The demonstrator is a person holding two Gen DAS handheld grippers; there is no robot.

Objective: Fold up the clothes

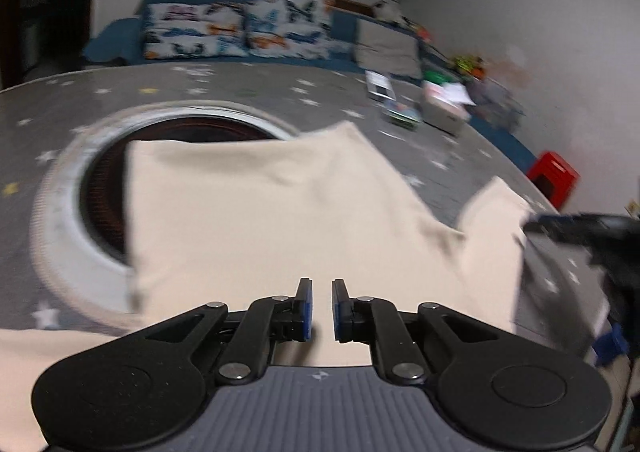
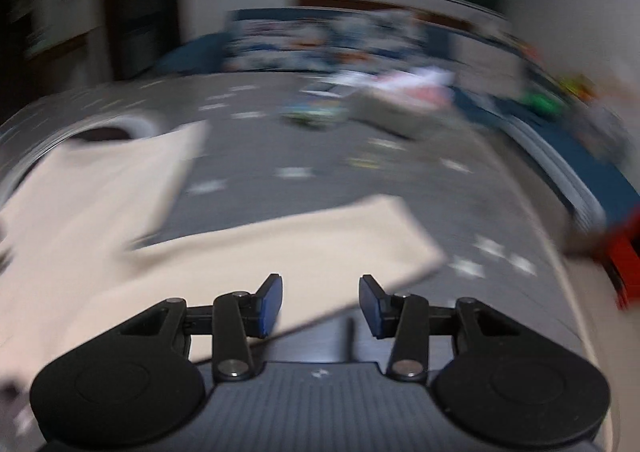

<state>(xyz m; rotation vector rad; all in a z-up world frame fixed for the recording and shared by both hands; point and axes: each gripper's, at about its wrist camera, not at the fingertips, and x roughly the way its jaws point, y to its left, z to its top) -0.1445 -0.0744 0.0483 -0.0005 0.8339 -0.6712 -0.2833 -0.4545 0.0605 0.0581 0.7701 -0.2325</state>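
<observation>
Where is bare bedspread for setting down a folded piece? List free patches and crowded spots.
Free: the grey bedspread between the cream garment and the clutter; also between sleeve and red stool. Crowded: the far right corner with boxes and papers, and the ring on the left.

- No words, brand names or numbers can be read anywhere here.
- The boxes and papers (image 1: 442, 102) far off on the bed are too blurred to make out any print.
</observation>
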